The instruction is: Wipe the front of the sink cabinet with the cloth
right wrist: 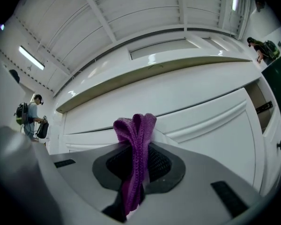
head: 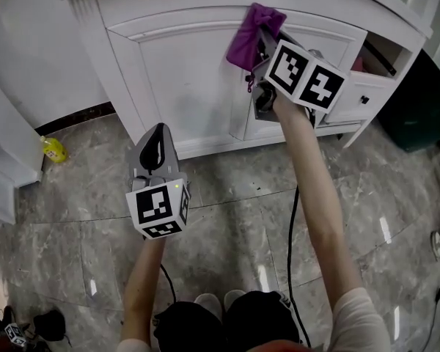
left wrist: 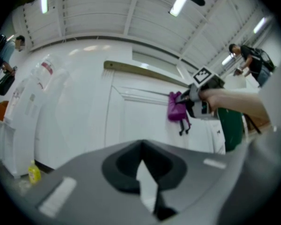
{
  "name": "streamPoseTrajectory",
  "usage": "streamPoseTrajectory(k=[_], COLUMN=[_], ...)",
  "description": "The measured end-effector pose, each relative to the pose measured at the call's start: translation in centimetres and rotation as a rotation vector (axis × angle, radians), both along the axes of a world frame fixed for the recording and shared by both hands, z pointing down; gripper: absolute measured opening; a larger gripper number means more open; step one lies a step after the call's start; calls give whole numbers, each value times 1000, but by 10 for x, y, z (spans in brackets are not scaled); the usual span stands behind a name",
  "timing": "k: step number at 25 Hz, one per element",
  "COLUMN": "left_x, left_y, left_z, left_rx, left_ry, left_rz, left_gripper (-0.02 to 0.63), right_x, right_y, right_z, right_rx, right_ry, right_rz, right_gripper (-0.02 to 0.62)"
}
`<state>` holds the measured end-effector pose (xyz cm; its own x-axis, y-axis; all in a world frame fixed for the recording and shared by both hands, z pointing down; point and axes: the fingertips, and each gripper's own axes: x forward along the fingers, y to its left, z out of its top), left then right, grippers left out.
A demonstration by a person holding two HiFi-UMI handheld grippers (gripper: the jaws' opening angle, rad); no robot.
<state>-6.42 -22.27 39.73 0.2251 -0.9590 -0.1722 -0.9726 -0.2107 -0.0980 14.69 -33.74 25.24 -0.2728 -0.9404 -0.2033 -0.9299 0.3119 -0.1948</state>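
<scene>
Purple knit cloth (right wrist: pixel 136 130), soft, light, limp: clamped mid-fold by right gripper (right wrist: pixel 133 172), bunched end at sink cabinet door (head: pixel 183 72), far right. Left gripper (head: pixel 159 134) closed, empty.

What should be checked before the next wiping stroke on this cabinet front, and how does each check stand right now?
1. Cloth secure in the right tool: ok, its jaws are shut on the bunched cloth.
2. Cloth pressed to the cabinet door: cannot tell. It sits at the door's top rail, but contact is not certain.
3. Left tool out of the stroke path: ok. It is low, apart from the door, and holds nothing.
4. Drawer at upper right closed: not ok. It stands ajar and could catch a stroke going right.
5. Door panel free below the cloth: ok, nothing lies on it.
</scene>
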Motion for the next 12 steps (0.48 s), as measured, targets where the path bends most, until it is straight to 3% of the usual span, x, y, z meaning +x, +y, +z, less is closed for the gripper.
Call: streamPoseTrajectory(k=[4,6,12], left_x=[-6,-12,-45], left_y=[2,3,16], left_z=[4,3,4], left_rx=[0,17,118], left_ry=[11,16,10], left_rz=[-5,-8,-86], left_gripper=[5,5,5], right_x=[-4,-16,-118], right_y=[7,21,61], right_z=[-2,-3,5], right_rx=[16,43,108], right_ry=[28,40,21], right_rz=[15,-23,-310], right_gripper=[54,53,52])
